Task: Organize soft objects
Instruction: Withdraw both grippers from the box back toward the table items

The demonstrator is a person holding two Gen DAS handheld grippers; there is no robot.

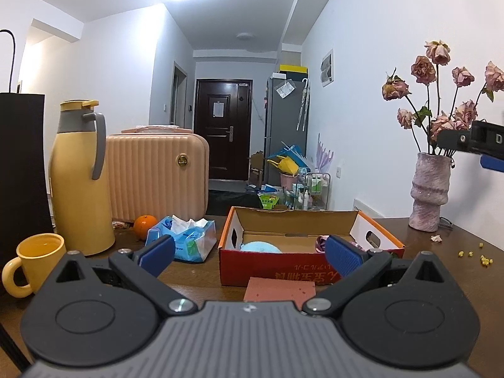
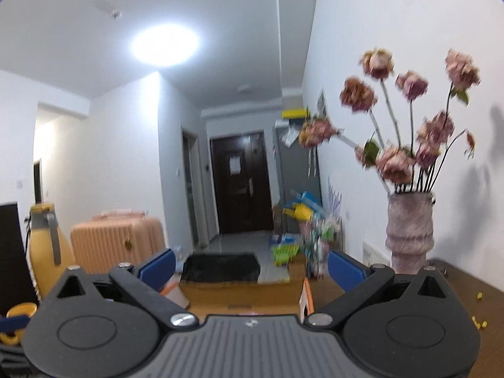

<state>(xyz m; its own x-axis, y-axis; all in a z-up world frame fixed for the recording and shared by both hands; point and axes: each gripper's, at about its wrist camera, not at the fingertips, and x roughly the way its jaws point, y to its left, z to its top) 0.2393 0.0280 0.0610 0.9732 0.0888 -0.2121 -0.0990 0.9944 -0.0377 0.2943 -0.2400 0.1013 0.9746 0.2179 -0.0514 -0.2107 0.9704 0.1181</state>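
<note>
An open red and orange cardboard box (image 1: pixel 302 269) stands on the brown table. Inside it lie a light blue soft object (image 1: pixel 261 247) and a pink and purple soft item (image 1: pixel 322 242), half hidden by my finger. A pink sponge-like block (image 1: pixel 279 289) lies in front of the box, just ahead of my left gripper (image 1: pixel 250 253), which is open and empty. My right gripper (image 2: pixel 251 271) is open and empty, held above the box (image 2: pixel 245 293); part of it shows at the right edge of the left wrist view (image 1: pixel 478 143).
A blue tissue pack (image 1: pixel 186 239), an orange (image 1: pixel 145 225), a yellow thermos (image 1: pixel 80 176), a yellow mug (image 1: pixel 34 260) and a peach case (image 1: pixel 157 176) stand left of the box. A vase of dried roses (image 1: pixel 430 192) stands at the right, with yellow crumbs (image 1: pixel 472 255) nearby.
</note>
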